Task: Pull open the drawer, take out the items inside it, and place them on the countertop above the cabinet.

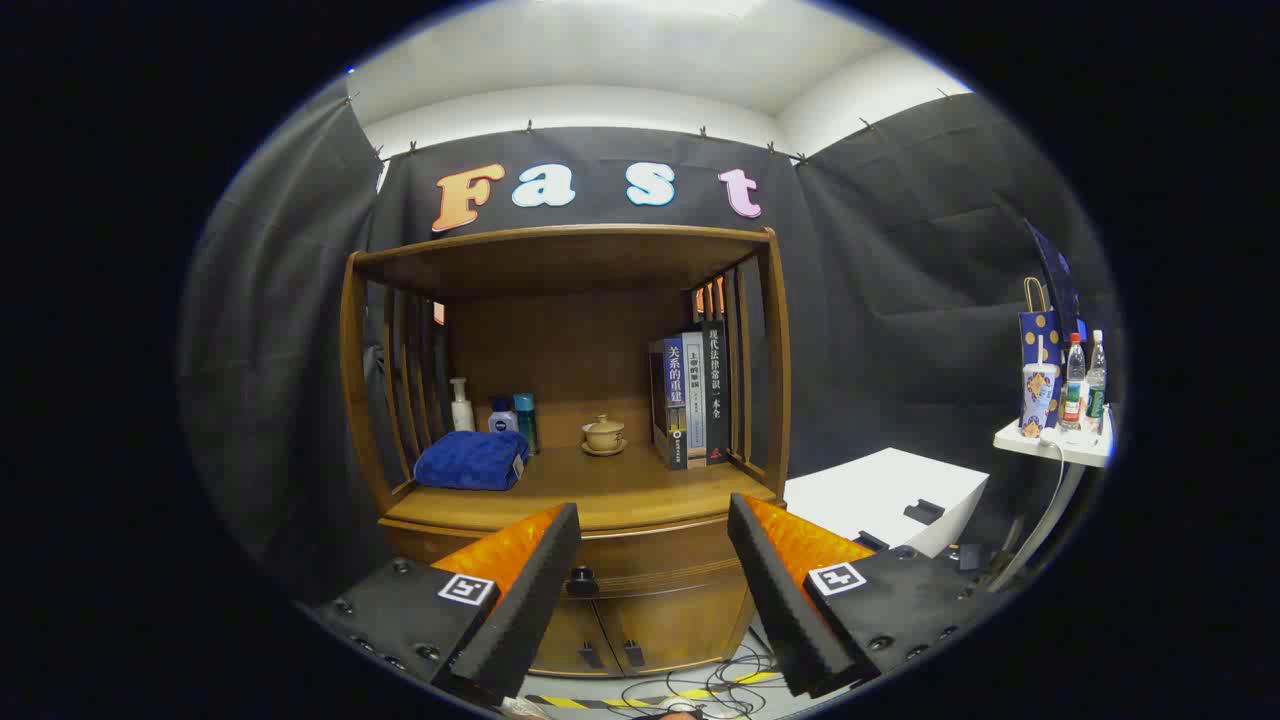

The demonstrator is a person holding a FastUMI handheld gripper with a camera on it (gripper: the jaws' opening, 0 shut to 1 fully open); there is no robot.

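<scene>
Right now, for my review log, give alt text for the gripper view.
Open tongs hang before a wooden cabinet's closed drawer, its knob just ahead. On the countertop: blue towel, lidded teacup, books.

blue towel [470, 460], books [692, 400], lidded teacup [604, 433], bottles [1084, 382]

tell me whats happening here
A person is holding the hand-held gripper in front of a wooden cabinet, fingers spread open and holding nothing. The drawer below the countertop is closed, and its knob sits just ahead, close to one finger. A blue towel, bottles, a teacup and books stand on the countertop.
</scene>
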